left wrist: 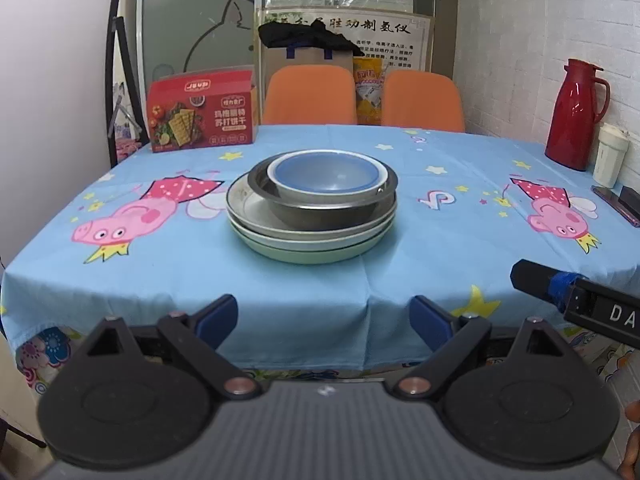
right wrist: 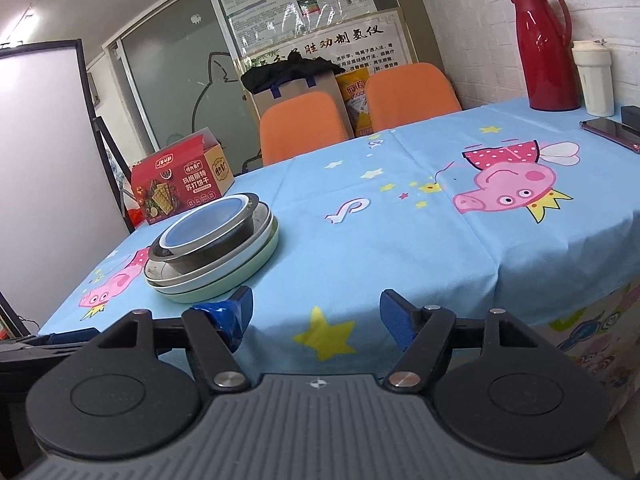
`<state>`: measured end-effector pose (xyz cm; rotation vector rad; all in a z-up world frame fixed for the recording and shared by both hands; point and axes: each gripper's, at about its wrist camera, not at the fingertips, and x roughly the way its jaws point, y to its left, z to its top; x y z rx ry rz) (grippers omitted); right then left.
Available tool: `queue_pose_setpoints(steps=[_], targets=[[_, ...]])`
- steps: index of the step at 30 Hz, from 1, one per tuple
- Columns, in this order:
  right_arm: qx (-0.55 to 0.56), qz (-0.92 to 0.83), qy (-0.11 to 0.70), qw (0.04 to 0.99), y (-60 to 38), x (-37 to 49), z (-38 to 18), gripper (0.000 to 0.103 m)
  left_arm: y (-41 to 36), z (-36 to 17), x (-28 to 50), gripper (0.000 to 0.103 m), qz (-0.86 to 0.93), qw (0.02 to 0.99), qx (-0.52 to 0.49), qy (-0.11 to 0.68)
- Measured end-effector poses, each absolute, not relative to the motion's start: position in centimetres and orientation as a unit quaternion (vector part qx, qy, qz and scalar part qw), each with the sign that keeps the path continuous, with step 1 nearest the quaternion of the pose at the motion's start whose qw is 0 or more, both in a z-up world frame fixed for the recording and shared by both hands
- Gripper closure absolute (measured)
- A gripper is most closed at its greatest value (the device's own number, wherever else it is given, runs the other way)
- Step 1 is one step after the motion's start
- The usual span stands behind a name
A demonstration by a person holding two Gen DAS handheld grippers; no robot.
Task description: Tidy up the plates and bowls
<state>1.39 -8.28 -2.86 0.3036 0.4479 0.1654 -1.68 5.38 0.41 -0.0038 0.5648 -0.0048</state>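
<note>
One stack of dishes sits on the desk (left wrist: 400, 280), which is covered in a blue cartoon-pig cloth; seen from the left wrist the stack lies about midway between the desk's left and right edges, somewhat toward the near edge. At the bottom is a green plate (left wrist: 304, 254), with a pale plate (left wrist: 280, 240) nested in it and a grey-rimmed plate (left wrist: 248, 208) on top of those. In that top plate rests a steel bowl (left wrist: 320, 212), pushed toward the stack's right side, and inside the steel bowl sits a blue bowl (left wrist: 324, 176) with a white rim. The left gripper (left wrist: 324, 320) hangs off the near edge of the desk, facing the stack, its jaws spread wide and holding nothing. The right gripper (right wrist: 316, 314) is also at the near edge, further to the right, with the stack ahead and to its left; its jaws are likewise released and empty, one finger wrapped in blue tape. At the far left corner stands a red cracker box (left wrist: 202, 110). Near the right edge, against the white brick wall, stand a red thermos jug (left wrist: 574, 114) and a white cup (left wrist: 610, 154), with a phone (right wrist: 610, 130) lying flat on the cloth close by. Two orange chairs (left wrist: 310, 94) stand behind the far edge.
</note>
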Motion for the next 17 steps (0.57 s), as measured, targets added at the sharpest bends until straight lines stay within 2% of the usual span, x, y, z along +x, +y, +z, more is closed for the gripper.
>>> queue_pose_setpoints(steps=[17], targets=[[0.127, 0.094, 0.244, 0.957, -6.5, 1.6, -3.8, 0.042, 5.8, 0.1, -2.3, 0.011, 0.005, 0.962, -0.005, 0.274]])
